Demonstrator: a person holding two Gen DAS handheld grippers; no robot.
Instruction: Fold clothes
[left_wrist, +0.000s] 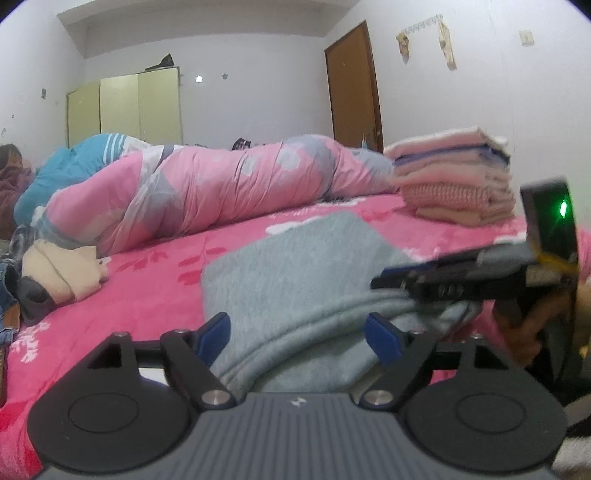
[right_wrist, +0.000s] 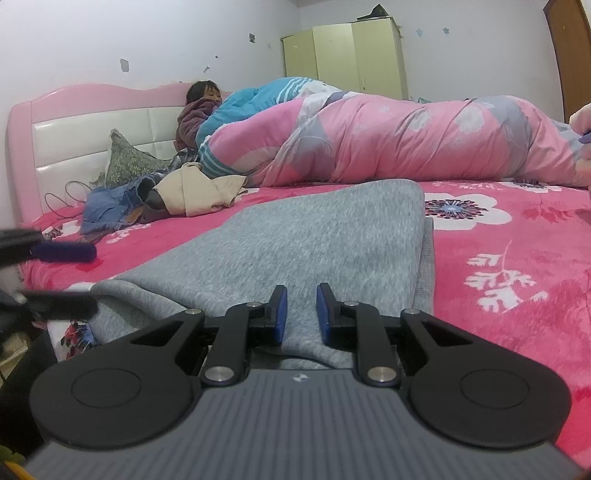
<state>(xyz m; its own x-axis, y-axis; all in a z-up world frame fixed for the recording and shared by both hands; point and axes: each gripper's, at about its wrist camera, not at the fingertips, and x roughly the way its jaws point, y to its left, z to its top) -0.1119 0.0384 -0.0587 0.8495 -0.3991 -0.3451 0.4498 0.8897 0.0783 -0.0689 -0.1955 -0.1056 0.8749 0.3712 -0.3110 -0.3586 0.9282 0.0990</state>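
The left gripper (left_wrist: 297, 338) sits low over the near edge of the bed, its blue pads spread wide with a thick fold of the grey garment (left_wrist: 295, 266) lying between them, the pads not pressed onto it. The right gripper (right_wrist: 300, 314) points level across the bed, its fingers a narrow gap apart with the grey cloth bunched up between them; whether they pinch it I cannot tell. In the left view the right gripper shows at 3 o'clock, side-on and blurred, a hand (left_wrist: 532, 325) wrapped round its grip below a green light. In the right view the left gripper shows blurred at 9 o'clock. The grey garment lies partly folded on the pink flowered bedspread (right_wrist: 498, 258), reaching away toward 12 o'clock. Beyond it at 10 o'clock sits a heap of loose clothes (right_wrist: 177, 195), beige and denim. At 2 o'clock in the left view stands a stack of folded clothes (left_wrist: 454, 177). Farther back a long pink quilt (right_wrist: 388, 140) stretches across the bed, a person (right_wrist: 203, 96) lying by the pink headboard (right_wrist: 74, 122), with a pale wardrobe (right_wrist: 343, 55) against the far wall.
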